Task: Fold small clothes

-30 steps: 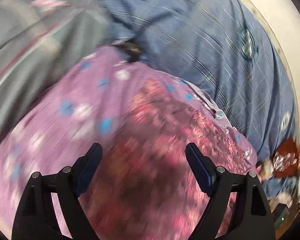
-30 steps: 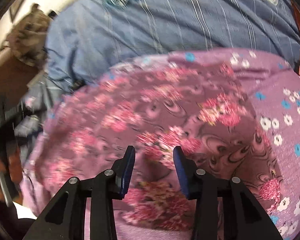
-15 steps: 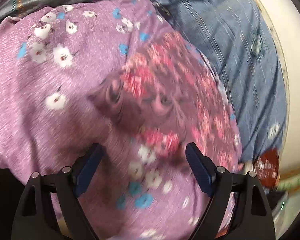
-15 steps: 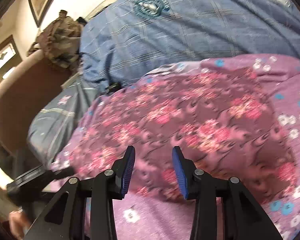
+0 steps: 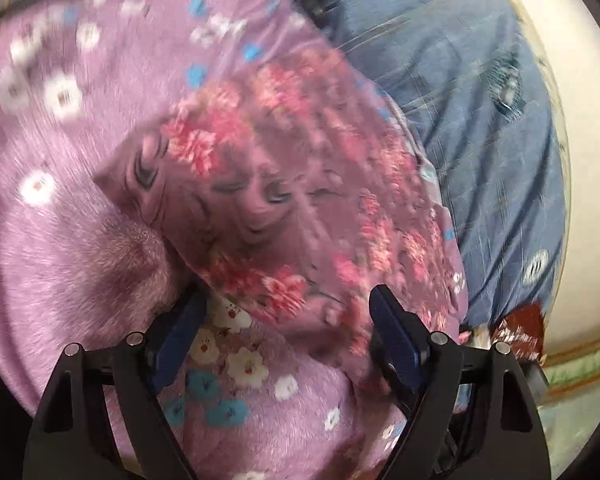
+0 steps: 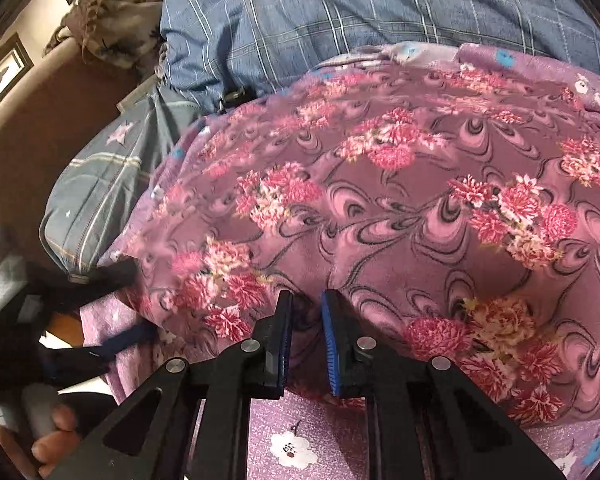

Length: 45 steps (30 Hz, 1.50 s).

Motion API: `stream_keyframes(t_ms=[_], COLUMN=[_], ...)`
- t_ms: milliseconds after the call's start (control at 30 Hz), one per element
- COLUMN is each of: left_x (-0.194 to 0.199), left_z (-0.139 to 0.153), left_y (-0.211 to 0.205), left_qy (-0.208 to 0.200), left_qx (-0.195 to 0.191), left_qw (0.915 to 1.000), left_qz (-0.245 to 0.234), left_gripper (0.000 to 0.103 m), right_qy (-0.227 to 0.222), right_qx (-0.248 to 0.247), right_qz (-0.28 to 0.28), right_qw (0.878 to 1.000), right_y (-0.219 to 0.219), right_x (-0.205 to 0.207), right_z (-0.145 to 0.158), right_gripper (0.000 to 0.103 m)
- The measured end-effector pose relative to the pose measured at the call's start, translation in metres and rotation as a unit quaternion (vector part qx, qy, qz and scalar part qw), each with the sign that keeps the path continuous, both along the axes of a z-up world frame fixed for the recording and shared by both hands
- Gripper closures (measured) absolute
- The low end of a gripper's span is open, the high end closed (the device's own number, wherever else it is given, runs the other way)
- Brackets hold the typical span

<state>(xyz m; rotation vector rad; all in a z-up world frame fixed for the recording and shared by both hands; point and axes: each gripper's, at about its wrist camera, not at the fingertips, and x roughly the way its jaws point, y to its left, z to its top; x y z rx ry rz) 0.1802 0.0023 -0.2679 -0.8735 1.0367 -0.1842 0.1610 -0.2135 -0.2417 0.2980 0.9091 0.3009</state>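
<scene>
Blue checked bedding covers the bed behind my work, with a pale wall past it in the left view. My right gripper has its fingers closing on a raised fold of the pink flowered cloth, which sits pinched between the pads. My left gripper has its fingers spread wide, the same cloth's edge lying between them, untouched as far as I can tell through the blur. Under it lies the lilac garment with white and blue flowers. Only the right view shows a grey starred pillow, brown furniture with a crumpled rag, and a hand holding the other gripper. Only the left view shows a red wrapper at the bedding's edge.
</scene>
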Motion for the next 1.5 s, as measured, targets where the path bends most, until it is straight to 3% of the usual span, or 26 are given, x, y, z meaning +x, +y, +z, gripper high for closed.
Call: stream_keyframes(t_ms=[100, 233, 333, 400, 467, 533, 600, 667, 733, 767, 800, 833, 900, 967, 1100, 1233, 1367, 1500], left_x=[0.009, 0.026, 0.031, 0.034, 0.037, 0.036, 0.039, 0.041, 0.043, 0.044, 0.045, 0.046, 0.045, 0.044, 0.041, 0.037, 0.03, 0.016], left_z=[0.007, 0.003, 0.008, 0.015, 0.014, 0.007, -0.005, -0.007, 0.001, 0.006, 0.014, 0.023, 0.04, 0.059, 0.1, 0.135, 0.146, 0.13], left_y=[-0.001, 0.002, 0.003, 0.002, -0.003, -0.003, 0.002, 0.008, 0.009, 0.007, 0.003, -0.005, -0.019, -0.033, -0.073, -0.132, -0.2, -0.274], left_qy=[-0.02, -0.022, -0.045, -0.067, -0.075, -0.071, -0.045, -0.042, -0.046, -0.053, -0.064, -0.073, -0.094, -0.122, -0.177, -0.232, -0.262, -0.266], left_qx=[-0.015, -0.049, -0.061, -0.052, -0.033, -0.031, -0.053, -0.069, -0.055, -0.045, -0.022, 0.011, 0.06, 0.085, 0.149, 0.202, 0.219, 0.224], left_qw=[0.9997, 0.9978, 0.9956, 0.9948, 0.9949, 0.9954, 0.9954, 0.994, 0.9949, 0.9954, 0.996, 0.9962, 0.9936, 0.9889, 0.9716, 0.9444, 0.9203, 0.8986], left_qz=[0.007, 0.039, 0.056, 0.057, 0.059, 0.056, 0.066, 0.074, 0.071, 0.066, 0.059, 0.047, 0.02, -0.001, -0.048, -0.116, -0.191, -0.268], left_gripper=[0.019, 0.019, 0.03, 0.042, 0.045, 0.045, 0.043, 0.043, 0.047, 0.057, 0.064, 0.079, 0.084, 0.087, 0.088, 0.091, 0.091, 0.091], right_qy=[-0.025, -0.019, -0.021, -0.026, -0.028, -0.019, 0.014, 0.01, 0.008, 0.004, 0.0, -0.003, -0.012, -0.024, -0.045, -0.063, -0.074, -0.08], right_qx=[0.018, 0.041, 0.044, 0.043, 0.041, 0.041, 0.032, 0.021, 0.035, 0.044, 0.047, 0.05, 0.067, 0.085, 0.124, 0.163, 0.207, 0.247], right_qz=[-0.013, -0.046, -0.05, -0.045, -0.044, -0.047, -0.044, -0.044, -0.037, -0.046, -0.057, -0.07, -0.103, -0.134, -0.205, -0.275, -0.334, -0.371], right_qw=[0.999, 0.998, 0.998, 0.998, 0.998, 0.998, 0.998, 0.999, 0.999, 0.998, 0.997, 0.996, 0.992, 0.987, 0.97, 0.945, 0.917, 0.892], right_y=[-0.016, -0.04, -0.044, -0.043, -0.037, -0.032, -0.027, -0.026, -0.031, -0.038, -0.044, -0.052, -0.074, -0.096, -0.149, -0.204, -0.253, -0.29], right_x=[-0.009, -0.009, -0.009, -0.009, -0.007, 0.001, 0.011, 0.011, 0.009, 0.006, 0.005, 0.004, 0.0, -0.004, -0.018, -0.036, -0.054, -0.07], right_z=[0.012, 0.011, 0.014, 0.015, 0.014, 0.009, -0.004, -0.003, 0.002, 0.004, 0.005, 0.007, 0.013, 0.021, 0.03, 0.037, 0.036, 0.031], right_gripper=[0.084, 0.084, 0.084, 0.084, 0.084, 0.084, 0.084, 0.087, 0.084, 0.084, 0.083, 0.083, 0.083, 0.083, 0.083, 0.083, 0.083, 0.083])
